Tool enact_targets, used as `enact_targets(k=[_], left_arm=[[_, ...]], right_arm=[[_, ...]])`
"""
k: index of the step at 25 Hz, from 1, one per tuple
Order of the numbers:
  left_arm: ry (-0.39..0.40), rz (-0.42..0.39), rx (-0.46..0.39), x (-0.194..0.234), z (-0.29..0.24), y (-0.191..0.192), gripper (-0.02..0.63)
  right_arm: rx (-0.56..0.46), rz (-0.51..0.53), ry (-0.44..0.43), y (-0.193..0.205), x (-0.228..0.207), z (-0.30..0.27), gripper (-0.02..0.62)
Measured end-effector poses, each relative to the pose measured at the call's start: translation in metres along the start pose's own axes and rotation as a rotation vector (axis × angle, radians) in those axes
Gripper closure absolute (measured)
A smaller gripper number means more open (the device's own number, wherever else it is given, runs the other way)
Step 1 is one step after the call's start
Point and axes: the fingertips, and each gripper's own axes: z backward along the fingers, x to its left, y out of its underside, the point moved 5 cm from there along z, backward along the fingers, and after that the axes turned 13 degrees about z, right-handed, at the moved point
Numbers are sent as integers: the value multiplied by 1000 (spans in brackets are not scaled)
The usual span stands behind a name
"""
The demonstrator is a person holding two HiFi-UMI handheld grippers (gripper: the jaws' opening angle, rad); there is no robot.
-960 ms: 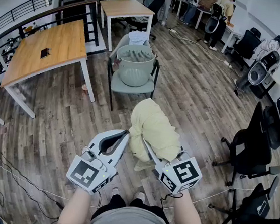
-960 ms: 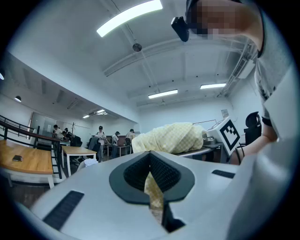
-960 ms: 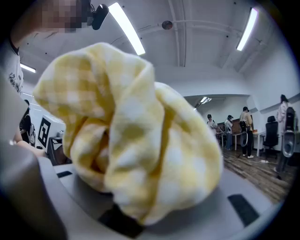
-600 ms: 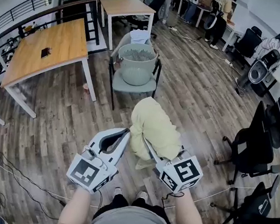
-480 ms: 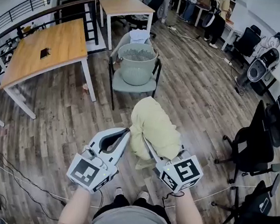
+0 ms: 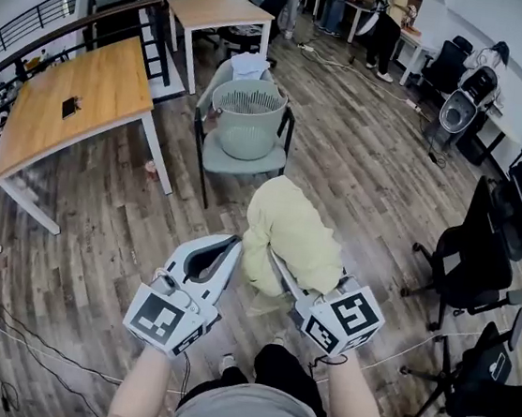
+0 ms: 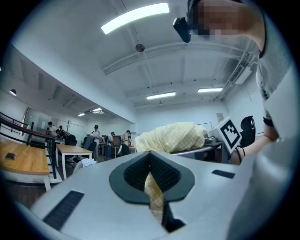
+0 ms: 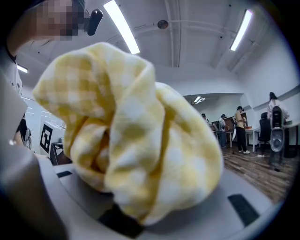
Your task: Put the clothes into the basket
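Note:
A pale yellow checked garment (image 6: 292, 236) hangs bunched between both grippers, in front of the person's body. My left gripper (image 6: 234, 245) is shut on a thin strip of the garment (image 7: 153, 190), pinched between its dark pads (image 7: 136, 171). My right gripper (image 6: 277, 269) is shut on the bulky part of the garment (image 8: 133, 140), which hides its fingertips. The grey-green slatted basket (image 6: 247, 114) stands on a chair seat (image 6: 238, 164) well ahead on the floor, apart from both grippers.
A white cloth (image 6: 250, 64) lies on the chair behind the basket. Wooden tables (image 6: 72, 95) stand to the left and at the back (image 6: 219, 9). Black office chairs (image 6: 481, 263) stand on the right. Cables (image 6: 28, 339) run over the wooden floor. People stand at the far desks.
The chair and basket have shifted slightly left in the head view and the person's dark leg now shows below the grippers. Both grippers still hold the garment the same way.

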Motion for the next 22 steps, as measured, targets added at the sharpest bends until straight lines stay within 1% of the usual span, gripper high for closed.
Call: enact_targets(k=[5,9,14,22], left_arm=[[1,13,-6,19,-19,0,592],[-18,22,-17,37,-44,-2,592],[-52,29,-29,60,-83,-6,592],[-94,18,-29,83,-157,-11,592]], right_arm=[[3,4,-2,7,-15,-17,393],[19,19,-31,12,-39,-38,394],[6,22,-66,12,-79,-67,396],[-8,24,-115,15,-152,-102,393]])
